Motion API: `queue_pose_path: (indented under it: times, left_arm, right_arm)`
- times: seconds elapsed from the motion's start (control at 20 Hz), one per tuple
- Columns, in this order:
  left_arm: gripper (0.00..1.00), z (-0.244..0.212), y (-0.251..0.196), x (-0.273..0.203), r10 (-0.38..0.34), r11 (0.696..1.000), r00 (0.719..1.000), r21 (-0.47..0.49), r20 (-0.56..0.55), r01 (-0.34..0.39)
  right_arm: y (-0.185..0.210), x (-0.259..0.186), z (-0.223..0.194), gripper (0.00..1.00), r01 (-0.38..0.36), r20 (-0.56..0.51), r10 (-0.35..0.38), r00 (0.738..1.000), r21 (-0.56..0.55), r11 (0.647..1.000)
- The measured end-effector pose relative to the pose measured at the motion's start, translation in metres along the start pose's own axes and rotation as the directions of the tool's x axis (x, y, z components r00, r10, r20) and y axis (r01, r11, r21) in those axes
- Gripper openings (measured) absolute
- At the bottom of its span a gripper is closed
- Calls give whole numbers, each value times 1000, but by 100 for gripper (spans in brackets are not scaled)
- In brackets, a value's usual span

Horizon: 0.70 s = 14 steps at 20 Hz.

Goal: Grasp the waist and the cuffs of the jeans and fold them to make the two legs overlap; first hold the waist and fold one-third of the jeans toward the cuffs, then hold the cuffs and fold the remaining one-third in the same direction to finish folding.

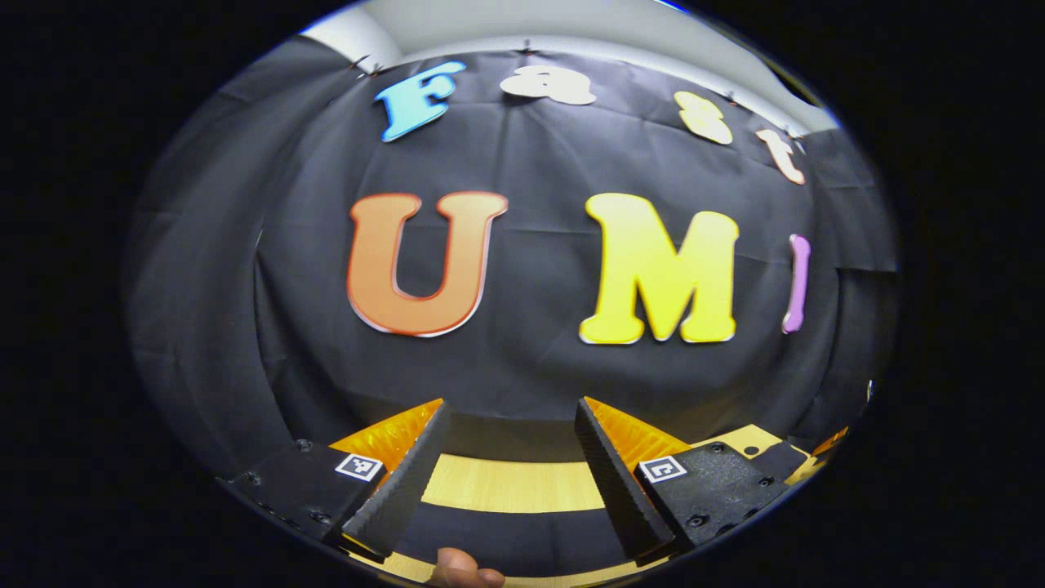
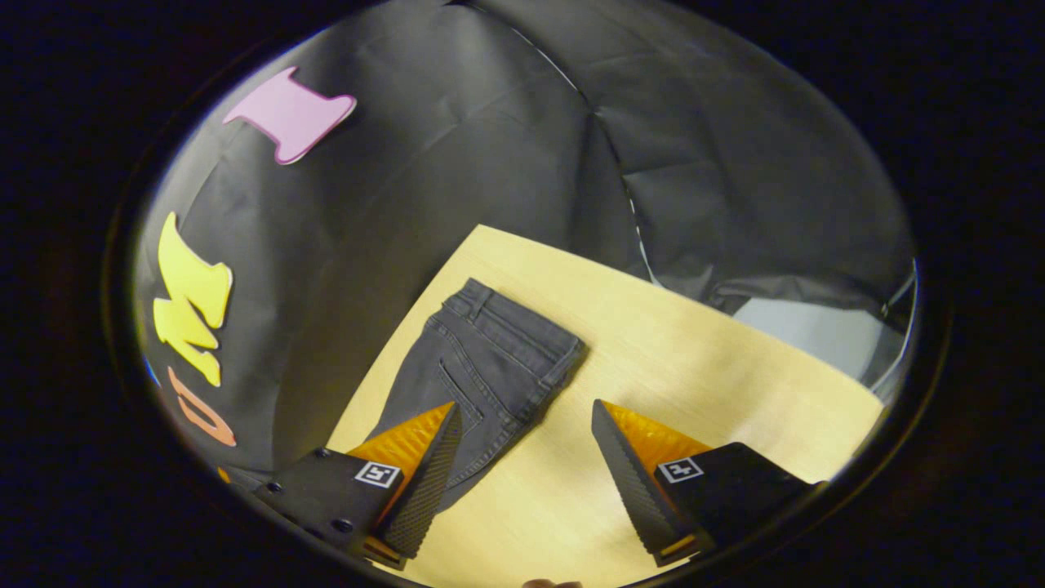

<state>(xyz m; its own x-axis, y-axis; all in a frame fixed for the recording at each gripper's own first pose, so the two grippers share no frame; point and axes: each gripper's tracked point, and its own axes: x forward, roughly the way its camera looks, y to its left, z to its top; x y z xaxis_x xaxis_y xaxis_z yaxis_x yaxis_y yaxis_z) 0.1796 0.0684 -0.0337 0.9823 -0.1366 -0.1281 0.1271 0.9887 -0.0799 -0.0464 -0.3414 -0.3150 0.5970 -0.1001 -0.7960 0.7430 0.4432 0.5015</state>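
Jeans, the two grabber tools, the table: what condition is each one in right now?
jeans: lying flat on the table, waist end toward the far edge, not held.
left gripper: open, nothing between its fingers, pointing at the booth wall.
right gripper: open, above the jeans and table, holding nothing.
table: bare wood beside the jeans.
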Motion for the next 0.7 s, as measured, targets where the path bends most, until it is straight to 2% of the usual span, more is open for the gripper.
queue_pose_path:
  times: [0.2,0.4,0.6,0.65,0.7]
  left_arm:
    - [98,10,-39,-28,-45,996,998,80,34,42]
    - [99,20,-73,-54,-117,992,991,65,61,113]
    - [100,12,-74,-64,-96,995,995,13,20,95]
    - [99,11,-73,-66,-90,996,996,5,12,90]
    - [99,10,-72,-67,-88,996,996,3,5,88]
  right_arm:
    - [-5,22,-6,98,-16,-25,19,1000,94,995]
    - [-4,45,-6,98,-32,-33,37,999,140,990]
    - [8,62,-3,97,-85,-1,86,996,172,981]
    - [11,66,-3,92,-91,1,93,996,186,978]
    - [7,72,-5,97,-76,0,77,997,188,979]
